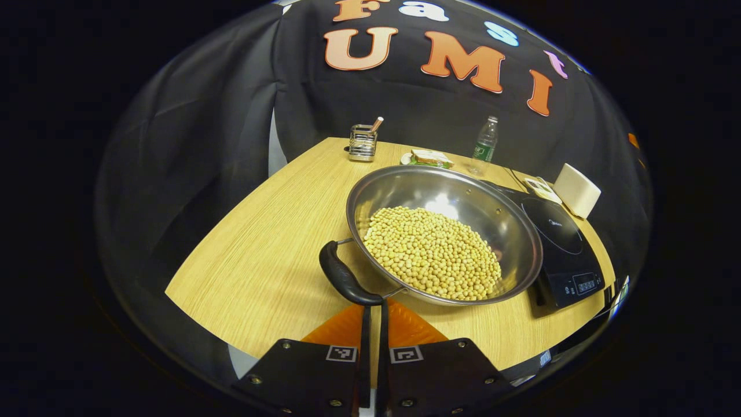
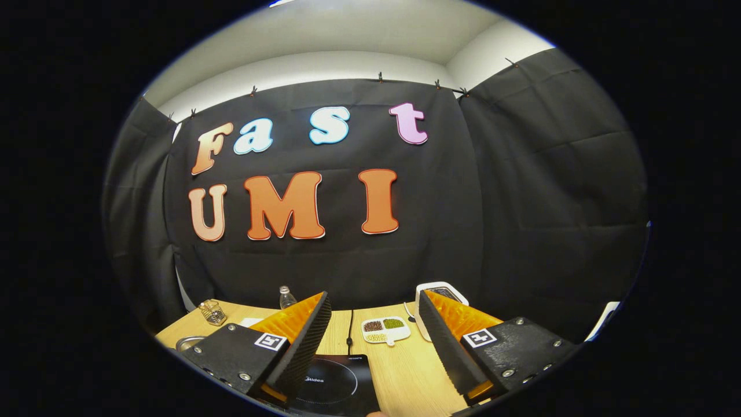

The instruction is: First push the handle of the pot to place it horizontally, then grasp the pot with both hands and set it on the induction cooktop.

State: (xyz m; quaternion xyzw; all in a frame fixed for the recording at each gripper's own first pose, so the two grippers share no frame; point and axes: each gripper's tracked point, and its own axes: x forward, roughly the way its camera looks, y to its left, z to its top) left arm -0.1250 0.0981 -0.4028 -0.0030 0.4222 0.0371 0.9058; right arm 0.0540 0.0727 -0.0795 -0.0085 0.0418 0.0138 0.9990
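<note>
The left gripper (image 1: 373, 310), fingers pressed together, seemingly touched the pot (image 1: 444, 231) handle (image 1: 346, 278) beside the cooktop (image 1: 564, 249); pushing looked underway. The right gripper (image 2: 373, 327) gaped, awaiting the two-handed lift.

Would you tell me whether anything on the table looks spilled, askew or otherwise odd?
Nothing is spilled: the beans lie inside the pot. The pot sits on the table beside the induction cooktop, its rim overlapping the cooktop's edge.
</note>
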